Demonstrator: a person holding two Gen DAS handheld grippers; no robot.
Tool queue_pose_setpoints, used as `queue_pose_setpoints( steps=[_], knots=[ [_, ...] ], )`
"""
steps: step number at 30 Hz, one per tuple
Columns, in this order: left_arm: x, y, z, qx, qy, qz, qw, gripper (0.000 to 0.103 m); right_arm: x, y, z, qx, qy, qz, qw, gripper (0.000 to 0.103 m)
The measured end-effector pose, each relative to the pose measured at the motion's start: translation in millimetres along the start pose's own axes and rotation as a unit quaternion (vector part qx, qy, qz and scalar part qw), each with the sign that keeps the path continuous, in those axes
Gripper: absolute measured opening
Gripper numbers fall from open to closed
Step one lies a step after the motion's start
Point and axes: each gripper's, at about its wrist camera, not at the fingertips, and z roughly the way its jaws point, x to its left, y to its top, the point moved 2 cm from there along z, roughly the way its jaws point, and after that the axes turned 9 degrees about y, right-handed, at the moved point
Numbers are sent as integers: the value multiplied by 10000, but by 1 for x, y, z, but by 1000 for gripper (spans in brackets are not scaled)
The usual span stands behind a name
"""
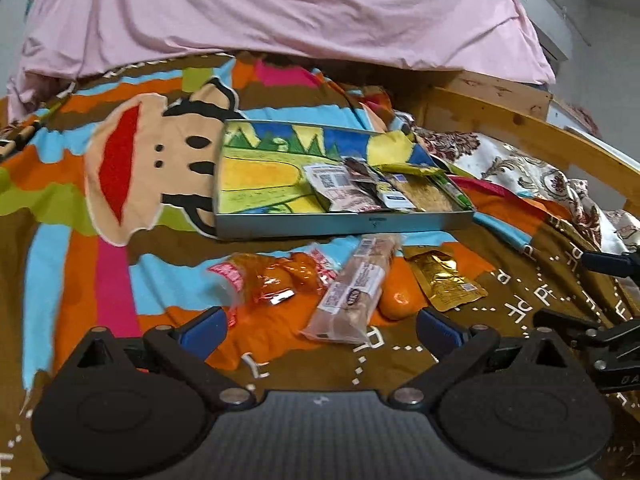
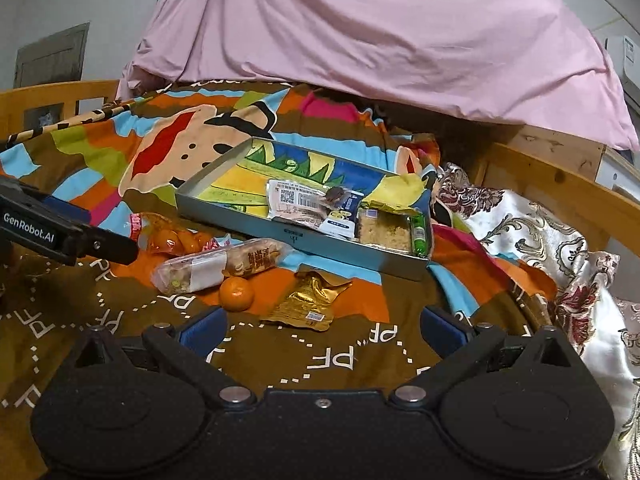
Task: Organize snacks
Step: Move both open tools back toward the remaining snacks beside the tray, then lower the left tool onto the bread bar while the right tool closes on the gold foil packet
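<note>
Left wrist view: the left gripper (image 1: 318, 326) has its blue fingers (image 1: 202, 330) wide apart and holds nothing. Four snacks lie on the blanket (image 1: 60, 240) just in front of the fingers: one orange bag (image 1: 272, 280), one long clear pack (image 1: 354, 288), one orange (image 1: 398, 296) and one gold pouch (image 1: 444, 280). The long pack reaches in between the fingers. Behind them sits one tin tray (image 1: 344, 222) with a few snack packs piled at its right end.

Right wrist view: the right gripper (image 2: 322, 326) is open too, fingers (image 2: 442, 330) far apart, empty. The gold pouch (image 2: 308, 300) lies closest, just ahead. The orange (image 2: 236, 294) touches the long pack (image 2: 220, 266). The orange bag (image 2: 172, 240) is by the left gripper's finger (image 2: 108, 246). The tray (image 2: 320, 246) is farther back.
</note>
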Motion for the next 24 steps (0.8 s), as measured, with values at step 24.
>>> queue_pose_setpoints(
  steps=[24],
  knots=[
    [-6,13,82,848,-498,-448,9941,102,-5,3,112,782,-197,-153,9966,102]
  ],
)
